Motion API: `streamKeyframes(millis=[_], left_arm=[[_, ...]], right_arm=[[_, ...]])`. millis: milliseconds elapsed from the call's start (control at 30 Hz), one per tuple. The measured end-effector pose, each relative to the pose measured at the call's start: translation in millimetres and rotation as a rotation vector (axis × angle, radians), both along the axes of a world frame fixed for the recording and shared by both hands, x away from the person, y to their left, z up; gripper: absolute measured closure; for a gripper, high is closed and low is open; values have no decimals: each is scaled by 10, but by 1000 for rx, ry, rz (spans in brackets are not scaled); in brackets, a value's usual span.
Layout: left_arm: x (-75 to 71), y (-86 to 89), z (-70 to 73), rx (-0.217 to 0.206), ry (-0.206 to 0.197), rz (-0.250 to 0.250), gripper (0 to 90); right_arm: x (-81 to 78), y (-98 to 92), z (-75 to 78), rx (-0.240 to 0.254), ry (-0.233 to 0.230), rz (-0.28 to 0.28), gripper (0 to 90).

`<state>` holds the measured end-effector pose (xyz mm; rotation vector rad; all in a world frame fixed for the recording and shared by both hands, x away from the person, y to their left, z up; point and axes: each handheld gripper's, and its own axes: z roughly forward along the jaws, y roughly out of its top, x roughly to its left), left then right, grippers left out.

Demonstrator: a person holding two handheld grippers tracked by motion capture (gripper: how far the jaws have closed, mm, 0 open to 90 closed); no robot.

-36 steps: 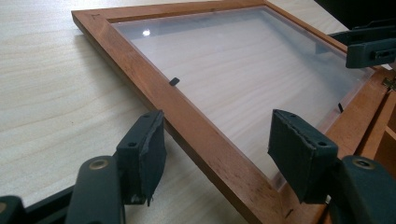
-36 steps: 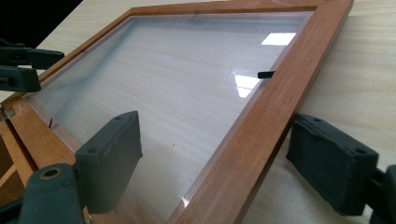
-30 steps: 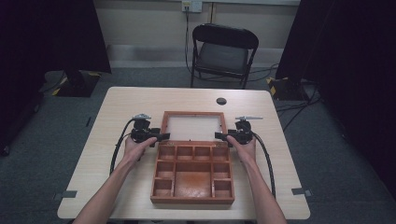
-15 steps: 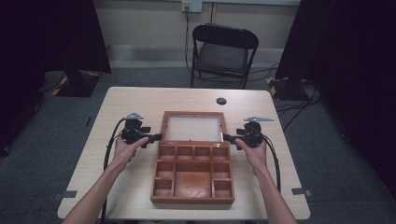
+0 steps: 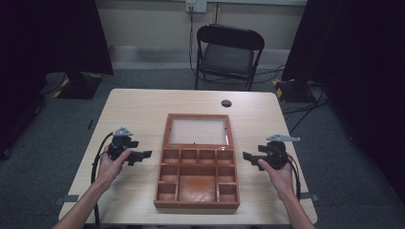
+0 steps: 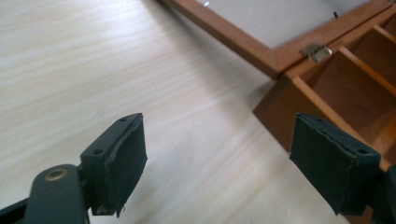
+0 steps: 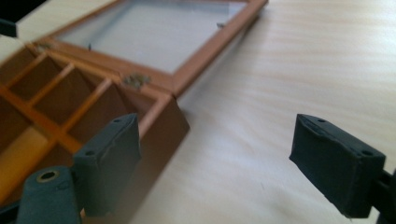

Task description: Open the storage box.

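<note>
A wooden box [image 5: 197, 180] with several empty compartments lies open in the middle of the table, its glass-paned lid [image 5: 197, 130] folded flat behind it. My left gripper [image 5: 142, 155] is open and empty, a short way left of the box's back left corner [image 6: 275, 109]. My right gripper [image 5: 247, 157] is open and empty too, just right of the box's back right corner [image 7: 163, 116]. Brass hinges [image 6: 316, 50] [image 7: 135, 79] join lid and box. In each gripper view the pads [image 6: 123, 161] [image 7: 338, 163] stand wide apart over bare tabletop.
The light wooden table [image 5: 143, 109] has a small round black disc [image 5: 226, 103] near its back edge. A black folding chair [image 5: 229, 55] stands behind the table. Cables trail from both grippers toward the near table edge.
Both grippers have drawn outward from the box's sides, the left one to the left and the right one to the right. The box and its open lid have stayed put.
</note>
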<state>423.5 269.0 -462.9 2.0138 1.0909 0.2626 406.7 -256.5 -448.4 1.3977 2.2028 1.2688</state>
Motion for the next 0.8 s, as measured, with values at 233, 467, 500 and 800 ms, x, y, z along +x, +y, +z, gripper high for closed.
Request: streamKeyframes(millis=[233, 467, 500, 800], left_arm=[[-252, 139, -93, 130, -5, 29, 218], [-352, 225, -291, 204, -9, 73, 193], [-345, 229, -295, 216, -15, 82, 194], [-312, 256, -400, 192, -57, 149, 1]], right_arm=[[-300, -233, -86, -61, 22, -52, 150], [-474, -373, -316, -214, 67, -82, 151], [-476, -390, -348, -223, 68, -89, 151], [-499, -397, -516, -260, -25, -160, 92]])
